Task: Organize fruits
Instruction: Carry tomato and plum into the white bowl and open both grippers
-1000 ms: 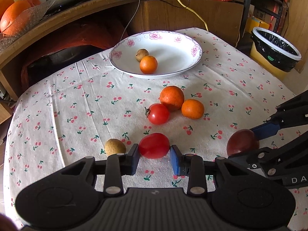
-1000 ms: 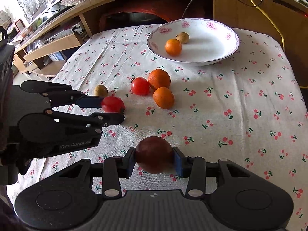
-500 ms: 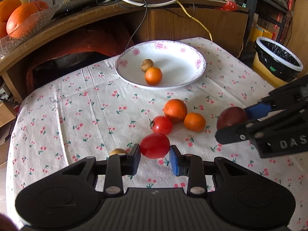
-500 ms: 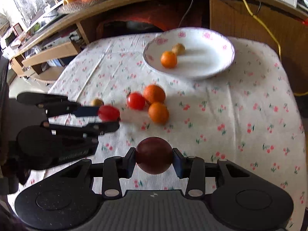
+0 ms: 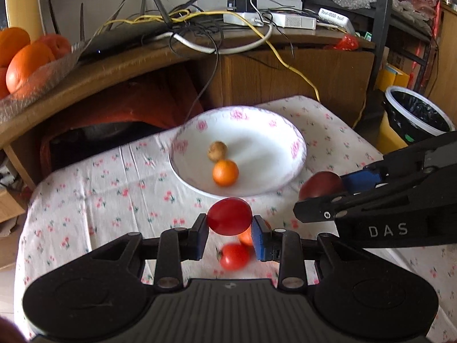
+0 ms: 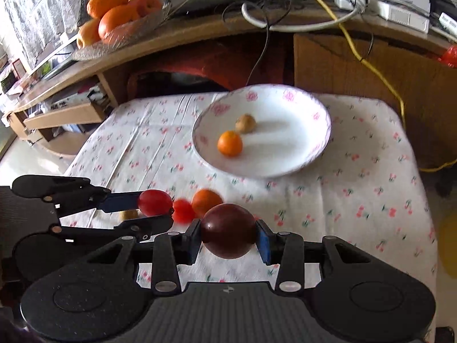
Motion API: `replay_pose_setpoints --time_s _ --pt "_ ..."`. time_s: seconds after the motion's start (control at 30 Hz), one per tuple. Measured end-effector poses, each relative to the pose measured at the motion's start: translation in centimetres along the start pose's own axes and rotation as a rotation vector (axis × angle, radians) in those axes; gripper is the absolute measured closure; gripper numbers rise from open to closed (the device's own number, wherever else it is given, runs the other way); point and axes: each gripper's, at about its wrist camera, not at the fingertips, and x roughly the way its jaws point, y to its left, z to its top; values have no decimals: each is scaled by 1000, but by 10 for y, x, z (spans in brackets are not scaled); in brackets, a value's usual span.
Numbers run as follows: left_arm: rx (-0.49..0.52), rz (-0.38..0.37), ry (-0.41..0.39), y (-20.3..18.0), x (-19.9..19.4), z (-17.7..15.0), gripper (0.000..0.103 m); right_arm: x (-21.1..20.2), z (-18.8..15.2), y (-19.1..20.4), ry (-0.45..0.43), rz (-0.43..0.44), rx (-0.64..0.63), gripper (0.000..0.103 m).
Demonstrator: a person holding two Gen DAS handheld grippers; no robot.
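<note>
Small table with a cherry-print tablecloth (image 5: 85, 200), wooden desk (image 5: 120, 68) behind it carrying tangled cables (image 5: 200, 34) and a glass dish of oranges (image 6: 114, 20) at its left end; black-lined bin (image 5: 414, 114) off the table's right edge. White floral bowl (image 5: 285, 143) sits near the table's far edge, holding a small orange (image 5: 225, 172) and a brownish round fruit (image 5: 217, 151) just behind it, the two touching or nearly so. Left gripper (image 5: 230, 228) is clenched on a red tomato (image 5: 229, 216), pads pressed to both sides, fruit held above the cloth in front of the bowl's near rim. Right gripper (image 6: 228, 235) grasps a dark red plum-like fruit (image 6: 228, 230) between its blue pads, also lifted clear of the table; in the left wrist view it shows at right, near the bowl's right rim. Loose fruit left on the cloth around the table's middle: a second tomato (image 5: 234, 256) and an orange (image 6: 206, 201) just beside it, both blurred. A second orange peeks out behind the left gripper's right pad in the left wrist view. A small tan fruit (image 6: 130, 214) lies partly hidden behind the left gripper in the right wrist view, toward the left edge of the table. The two grippers sit side by side, near each other, not touching.
</note>
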Motion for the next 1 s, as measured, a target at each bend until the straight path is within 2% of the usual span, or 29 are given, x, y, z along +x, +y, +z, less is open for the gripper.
replay_pose_setpoints --time_s 0.4,1.0 --pt "-54 32 4 4 29 18 63 11 24 -18 -44 -22 17 68" --pt "-46 73 34 12 63 28 63 45 41 -31 -51 -43 -37 67"
